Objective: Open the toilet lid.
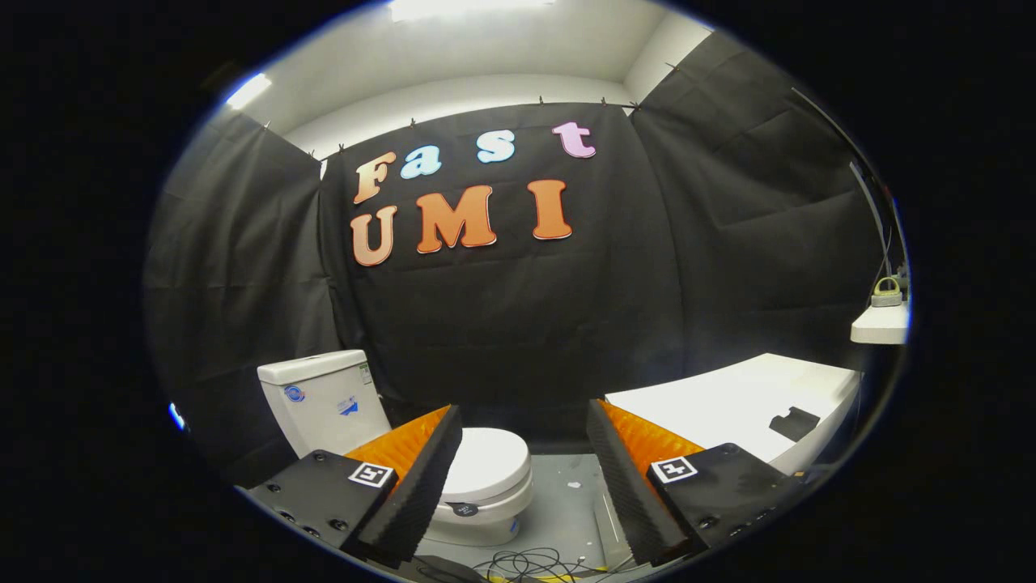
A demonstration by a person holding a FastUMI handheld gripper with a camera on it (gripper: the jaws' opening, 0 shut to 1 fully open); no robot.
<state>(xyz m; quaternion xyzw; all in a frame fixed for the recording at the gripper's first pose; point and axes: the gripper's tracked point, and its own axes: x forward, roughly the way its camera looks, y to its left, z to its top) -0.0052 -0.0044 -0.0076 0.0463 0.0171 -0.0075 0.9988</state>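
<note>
White toilet lid (488,464) down, closed.

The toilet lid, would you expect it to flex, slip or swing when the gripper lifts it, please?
The toilet lid lies shut, beyond the open gripper. It looks like smooth, glossy moulded plastic, so probably stiff but slippery to grip. It likely swings up toward the tank, presumably on hinges, rather than lifting free.

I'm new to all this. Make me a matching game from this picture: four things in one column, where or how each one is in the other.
1. white toilet lid
2. white ceramic tank
3. gripper fingers
4. tangled black cables

A. on the grey floor
B. spread open, holding nothing
C. closed, lying flat
D. behind the bowl, against the black cloth wall

Pairs: 1-C, 2-D, 3-B, 4-A
</note>
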